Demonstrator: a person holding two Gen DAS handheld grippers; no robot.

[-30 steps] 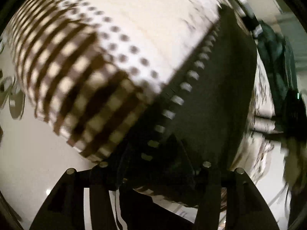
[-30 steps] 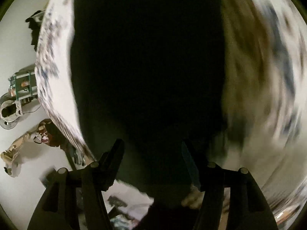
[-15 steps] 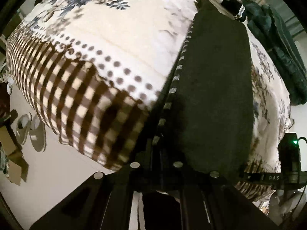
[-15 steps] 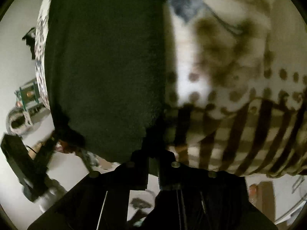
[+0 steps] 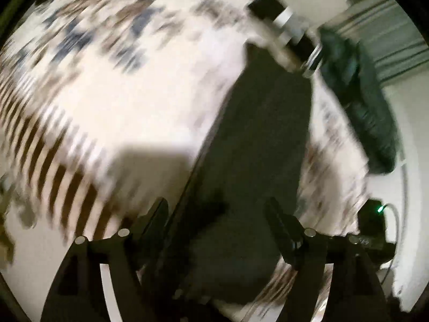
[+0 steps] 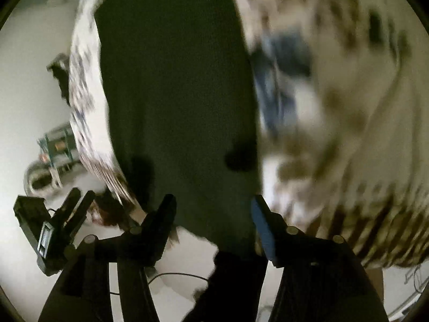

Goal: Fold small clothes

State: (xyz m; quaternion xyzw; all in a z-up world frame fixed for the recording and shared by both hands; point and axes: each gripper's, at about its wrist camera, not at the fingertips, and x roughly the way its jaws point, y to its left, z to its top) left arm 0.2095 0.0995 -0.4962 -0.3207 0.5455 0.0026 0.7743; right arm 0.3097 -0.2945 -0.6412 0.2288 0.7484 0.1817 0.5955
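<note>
Both tools, the left tool (image 5: 215,214) and right tool (image 6: 211,210), now spread apart, have released the dark garment (image 5: 257,145) ahead; this fold seems finished.

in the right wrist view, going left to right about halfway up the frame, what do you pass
pale floor → small green rack standing on the floor → narrow patterned edge of the bedcover → dark garment laid flat → the blurred floral bedcover again, to the right rim
</note>
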